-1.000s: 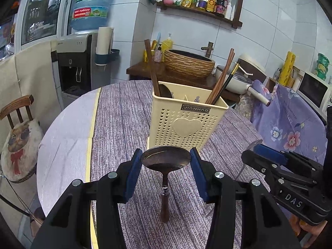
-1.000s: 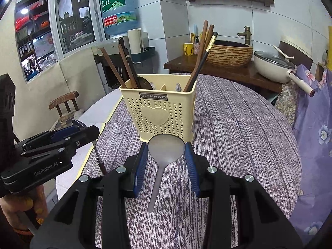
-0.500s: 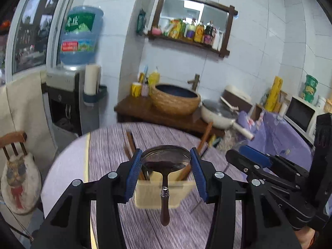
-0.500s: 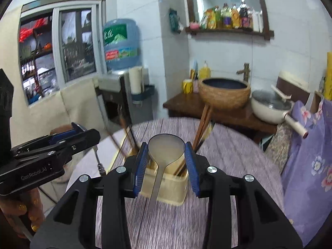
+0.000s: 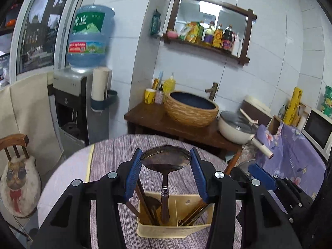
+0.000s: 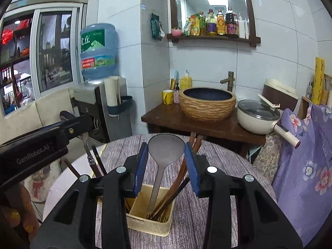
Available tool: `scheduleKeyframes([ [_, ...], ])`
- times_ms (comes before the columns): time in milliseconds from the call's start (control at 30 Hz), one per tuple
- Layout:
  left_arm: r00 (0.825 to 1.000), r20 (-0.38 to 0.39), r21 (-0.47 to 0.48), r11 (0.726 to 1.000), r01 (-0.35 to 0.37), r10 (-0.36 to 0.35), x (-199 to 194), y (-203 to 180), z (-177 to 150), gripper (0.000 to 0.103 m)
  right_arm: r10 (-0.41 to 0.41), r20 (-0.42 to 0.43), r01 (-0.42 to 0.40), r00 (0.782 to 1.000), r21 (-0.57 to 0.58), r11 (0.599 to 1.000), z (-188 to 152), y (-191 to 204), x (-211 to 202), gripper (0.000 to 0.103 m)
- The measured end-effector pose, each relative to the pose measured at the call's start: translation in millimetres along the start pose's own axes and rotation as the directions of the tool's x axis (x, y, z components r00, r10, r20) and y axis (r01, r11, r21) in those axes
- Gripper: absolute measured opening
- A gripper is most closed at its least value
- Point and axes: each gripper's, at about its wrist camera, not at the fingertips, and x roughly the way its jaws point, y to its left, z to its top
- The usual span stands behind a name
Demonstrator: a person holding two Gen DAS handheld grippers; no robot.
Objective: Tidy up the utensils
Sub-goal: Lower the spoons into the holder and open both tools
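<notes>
A: Item one: dark spoon (image 5: 165, 161), bowl pinched in our left claw (image 5: 165, 173), handle hanging over the caddy (image 5: 174, 231), left section.

B: Item two: pale spoon (image 6: 166, 149), clamped in our right claw (image 6: 166, 166), handle tip among the chopsticks (image 6: 176, 183).

A: Risk: we judge a handle may catch a divider or a chopstick and tip the light caddy.

B: Risk: our claws crowd; they may collide above the table (image 6: 217, 153).
</notes>
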Motion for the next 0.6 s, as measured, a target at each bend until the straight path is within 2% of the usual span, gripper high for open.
scheduleKeyframes([
  [267,0.999,-0.042,0.049,0.999,-0.002,0.004,17.4,2.1,-35.9,0.047,0.003,-0.051,-0.006,0.999,-0.045,0.999,-47.0,2.0,16.0,0.037],
  [533,0.994,-0.107,0.071,0.998,0.003,0.005,33.6,-1.6,-52.1,0.047,0.003,-0.093,-0.008,0.996,-0.051,0.999,-75.0,0.1,27.6,0.037],
  [600,0.993,-0.122,0.069,0.998,0.007,0.001,36.5,-1.8,-55.8,0.047,0.0,-0.081,-0.006,0.997,-0.063,0.998,-78.4,0.8,25.7,0.037],
])
